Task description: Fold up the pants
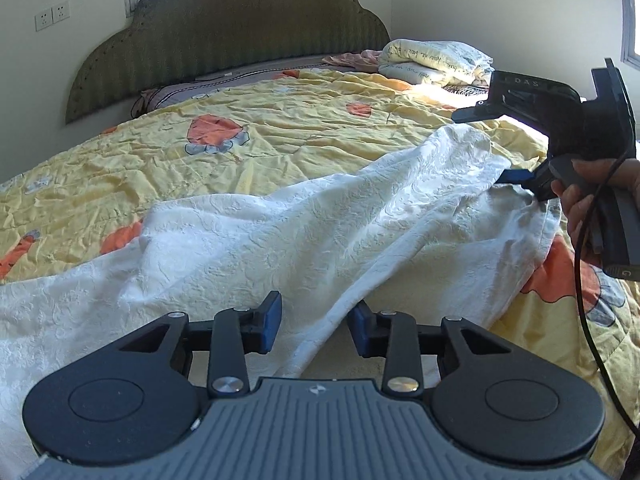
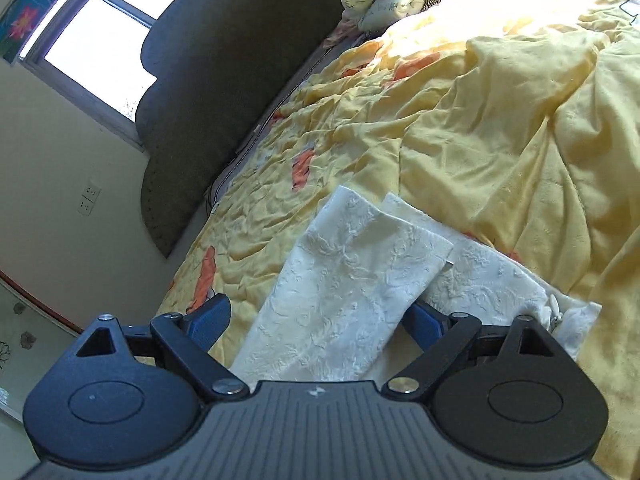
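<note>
We see the white embossed pants (image 1: 304,216) spread on the bed's yellow quilt (image 1: 248,128). Only the left view shows a hand (image 1: 580,204) gripping the right tongs (image 2: 316,320); the right view shows two leg ends. Left tongs (image 1: 314,326) stand narrow, cloth between; right tongs wide. A headboard (image 1: 224,40) stands far.

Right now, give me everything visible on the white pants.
The white pants look like thin fabric with an embossed floral texture, wrinkled and only partly spread. They lie on the yellow quilt on the bed. In the right wrist view one leg lies folded over the other, hems pointing toward the headboard. The left gripper straddles a raised fold of them; the right gripper stands open around the upper leg.
</note>
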### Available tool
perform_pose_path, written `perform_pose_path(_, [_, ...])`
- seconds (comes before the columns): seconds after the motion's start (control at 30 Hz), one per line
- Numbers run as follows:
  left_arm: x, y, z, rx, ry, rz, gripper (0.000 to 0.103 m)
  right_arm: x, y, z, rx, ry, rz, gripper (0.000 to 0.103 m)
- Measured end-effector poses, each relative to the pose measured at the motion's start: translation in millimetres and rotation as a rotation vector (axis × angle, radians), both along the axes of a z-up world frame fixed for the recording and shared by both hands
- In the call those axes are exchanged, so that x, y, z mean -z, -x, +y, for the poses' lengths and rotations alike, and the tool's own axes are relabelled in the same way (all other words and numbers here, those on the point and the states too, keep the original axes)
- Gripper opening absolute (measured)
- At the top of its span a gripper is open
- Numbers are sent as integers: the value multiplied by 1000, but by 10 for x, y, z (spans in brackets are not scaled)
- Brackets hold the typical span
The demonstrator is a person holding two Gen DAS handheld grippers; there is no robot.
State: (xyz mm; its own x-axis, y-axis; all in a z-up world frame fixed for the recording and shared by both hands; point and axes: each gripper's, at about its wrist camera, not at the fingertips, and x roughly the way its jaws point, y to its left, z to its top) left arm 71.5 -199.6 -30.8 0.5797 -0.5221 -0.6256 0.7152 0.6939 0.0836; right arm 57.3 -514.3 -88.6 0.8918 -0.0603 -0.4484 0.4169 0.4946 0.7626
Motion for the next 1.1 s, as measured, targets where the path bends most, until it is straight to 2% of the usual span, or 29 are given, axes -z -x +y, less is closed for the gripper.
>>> perform_pose_path(0.03, [6, 18, -17, 2, -15, -17, 35, -3, -27, 13, 1, 28, 15, 76])
perform_pose_path(0.07, [9, 29, -30, 4, -23, -26, 31, 13, -44, 13, 0, 38, 38, 57])
perform_pose_path(0.1, [7, 37, -33, 7, -23, -28, 28, 51, -58, -8, 3, 18, 53, 27])
perform_pose_path(0.13, [1, 37, -32, 10, -17, -20, 20, 92, -76, -37, 9, -3, 51, 14])
perform_pose_path(0.17, [-6, 36, -31, 14, -12, -11, 16, 110, -77, -63, 8, -10, 48, 11])
perform_pose_path(0.27, [-69, 63, -3, 16, 6, -27, 11, -29, -57, -79, -15, 27, 14, 9])
perform_pose_path(0.37, [-236, 161, 99, 31, 55, -65, 9, -480, 83, 40, -56, 161, -88, 7])
perform_pose_path(0.43, [-336, 236, 168, 73, 86, -51, 9, -686, 234, 112, -72, 247, -88, 7])
perform_pose_path(0.47, [-349, 275, 188, 99, 90, -34, 9, -706, 311, 122, -72, 264, -58, 7])
perform_pose_path(0.57, [-220, 408, 150, 157, 47, -11, 9, -496, 473, 90, -65, 254, 75, 7])
perform_pose_path(0.63, [-91, 465, 99, 163, -3, -24, 9, -237, 536, 60, -70, 201, 152, 7])
perform_pose_path(0.73, [-65, 448, 92, 155, -6, -9, 9, -50, 568, 3, -57, 128, 145, 7])
perform_pose_path(0.83, [-83, 445, 87, 166, -19, -14, 9, -79, 568, -17, -65, 141, 144, 7])
perform_pose_path(0.93, [-5, 482, 58, 172, -47, -18, 9, -38, 594, -12, -53, 152, 196, 8])
perform_pose_path(1.03, [38, 510, 53, 177, -63, -29, 9, 6, 695, -22, -42, 112, 191, 8])
perform_pose_path(1.1, [26, 494, 67, 184, -57, -17, 25, -57, 739, 1, -30, 131, 197, 9])
